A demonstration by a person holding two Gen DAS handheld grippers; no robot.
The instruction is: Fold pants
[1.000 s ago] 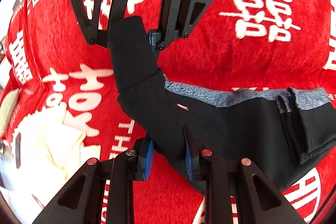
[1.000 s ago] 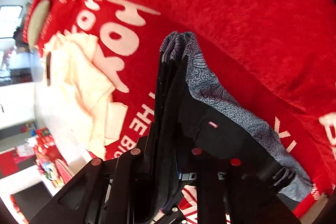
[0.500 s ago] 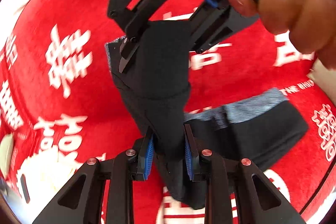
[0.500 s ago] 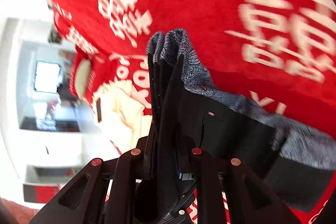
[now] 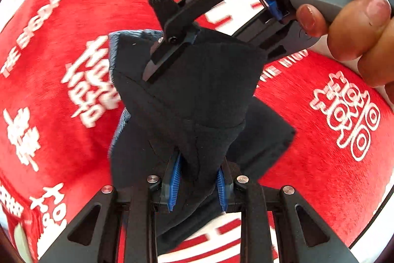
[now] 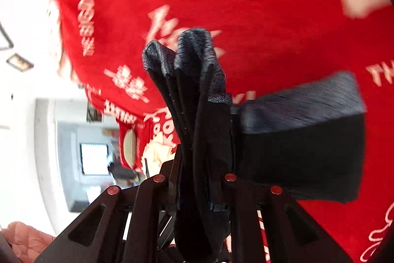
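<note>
Left tool [image 5: 197, 185] clamped on black pants [image 5: 197, 95]. Right tool [image 6: 197, 191] grips the bunched grey waistband end [image 6: 192, 53]. Pants hang lifted between both tools over red printed cloth [image 5: 320, 159].

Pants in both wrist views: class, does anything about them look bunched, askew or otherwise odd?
Yes. The black pants hang lifted off the red blanket, pinched by the left gripper and right gripper. In the right wrist view the grey waistband is crumpled into uneven pleats, not flat.
</note>
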